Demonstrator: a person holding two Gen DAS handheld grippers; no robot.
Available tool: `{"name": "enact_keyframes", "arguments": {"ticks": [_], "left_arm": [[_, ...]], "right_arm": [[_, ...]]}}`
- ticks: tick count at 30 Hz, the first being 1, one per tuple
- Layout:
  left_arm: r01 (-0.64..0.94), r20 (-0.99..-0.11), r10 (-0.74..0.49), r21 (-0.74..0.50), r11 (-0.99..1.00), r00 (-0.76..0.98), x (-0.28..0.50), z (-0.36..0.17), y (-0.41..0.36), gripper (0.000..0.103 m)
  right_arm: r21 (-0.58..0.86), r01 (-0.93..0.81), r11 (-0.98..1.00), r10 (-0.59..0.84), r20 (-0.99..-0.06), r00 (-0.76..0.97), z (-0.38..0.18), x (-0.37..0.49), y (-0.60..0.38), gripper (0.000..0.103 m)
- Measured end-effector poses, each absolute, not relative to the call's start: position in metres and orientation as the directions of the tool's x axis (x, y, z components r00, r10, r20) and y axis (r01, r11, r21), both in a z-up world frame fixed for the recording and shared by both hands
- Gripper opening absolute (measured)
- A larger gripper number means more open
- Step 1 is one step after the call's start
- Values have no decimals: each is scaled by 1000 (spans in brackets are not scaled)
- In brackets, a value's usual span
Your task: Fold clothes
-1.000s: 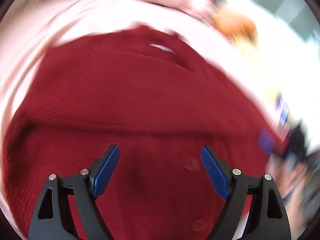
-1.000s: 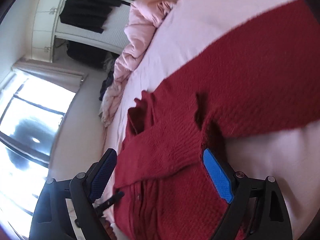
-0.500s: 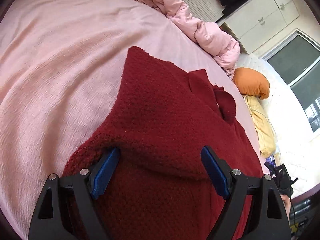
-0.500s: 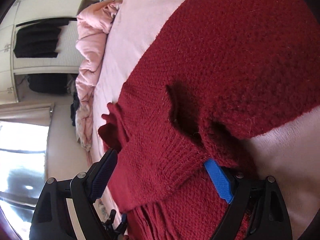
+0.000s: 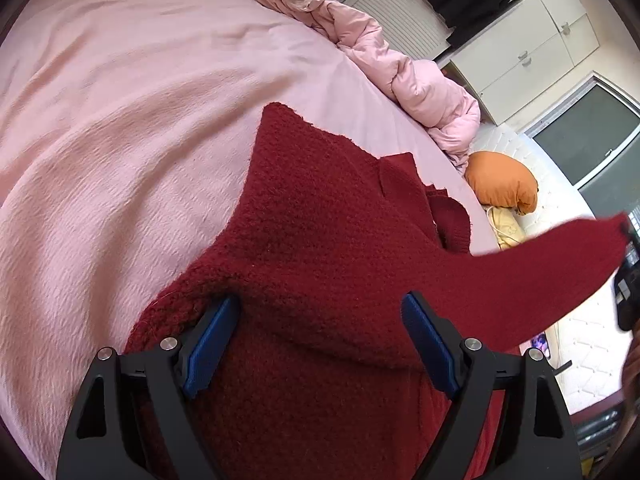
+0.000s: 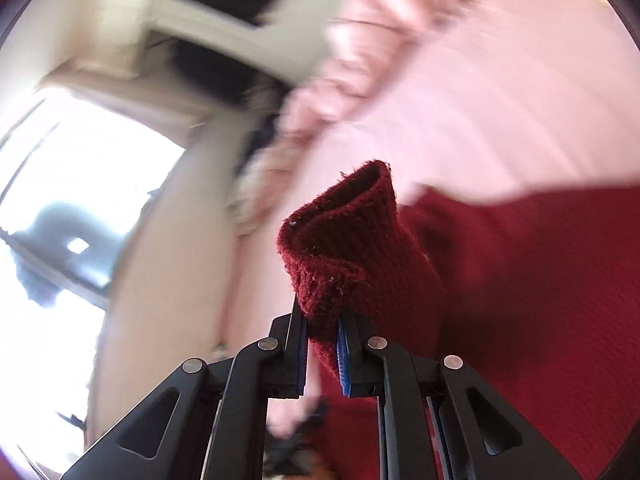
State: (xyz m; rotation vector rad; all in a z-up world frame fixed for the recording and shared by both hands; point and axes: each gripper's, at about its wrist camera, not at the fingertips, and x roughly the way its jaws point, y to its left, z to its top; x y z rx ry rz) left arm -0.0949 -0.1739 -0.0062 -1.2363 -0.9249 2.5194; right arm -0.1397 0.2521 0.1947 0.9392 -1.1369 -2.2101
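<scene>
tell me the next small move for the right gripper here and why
Probably carry the sleeve across onto the sweater body. The right gripper has its jaws shut on the cuff, lifted clear of the bed, while the left gripper rests open over the body.

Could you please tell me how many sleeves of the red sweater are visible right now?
1. The sleeve stretches out to the right, lifted off the pink bed, its cuff pinched in the right hand-held gripper. A second sleeve may be hidden under the folded sweater.

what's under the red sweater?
The red sweater lies on a pink bedsheet, visible all around it. Whatever lies beneath its body is covered. The right gripper lifts one sleeve clear; the left gripper is open.
</scene>
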Motion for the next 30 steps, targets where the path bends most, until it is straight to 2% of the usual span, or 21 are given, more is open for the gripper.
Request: {"name": "enact_keyframes", "arguments": {"ticks": [3, 5, 10, 13, 16, 18, 22, 24, 25, 27, 28, 30], "left_arm": [[105, -634, 424, -625, -774, -647, -93, -6, -177, 84], [111, -624, 430, -640, -761, -652, -92, -7, -180, 84], [109, -652, 396, -593, -798, -647, -92, -6, -172, 84], [103, -670, 373, -558, -823, -642, -93, -6, -166, 84], [100, -684, 350, -526, -845, -640, -93, -6, -161, 84], [98, -692, 332, -503, -859, -641, -94, -6, -158, 84], [95, -702, 311, -475, -875, -641, -94, -7, -153, 84], [94, -705, 304, -465, -881, -641, -93, -7, -152, 84], [93, -706, 300, -459, -883, -641, -93, -8, -151, 84], [91, -709, 293, -449, -889, -641, -93, -8, -150, 84], [90, -711, 289, -444, -892, -641, -93, -8, -149, 84], [89, -714, 281, -433, -897, -641, -93, -8, -148, 84]], "right_arm": [[814, 311, -491, -717, -175, -675, 267, -124, 249, 12], [809, 339, -480, -713, -135, -688, 275, -112, 267, 12], [754, 22, -656, -501, -414, -760, 163, -113, 335, 12], [721, -309, -620, -381, -621, -685, 40, -119, 398, 12], [747, -444, -495, -390, -647, -655, -31, -112, 438, 11], [766, -408, -498, -402, -620, -674, -27, -107, 441, 11], [728, -279, -627, -380, -598, -706, 3, -115, 418, 11], [664, -330, -671, -340, -671, -659, 3, -111, 413, 14], [596, -381, -706, -301, -741, -600, -2, -114, 410, 15], [557, -368, -745, -270, -755, -597, 4, -111, 403, 16], [517, -346, -783, -234, -760, -606, 10, -111, 393, 21], [430, -302, -851, -163, -762, -627, 20, -110, 372, 41]]}}
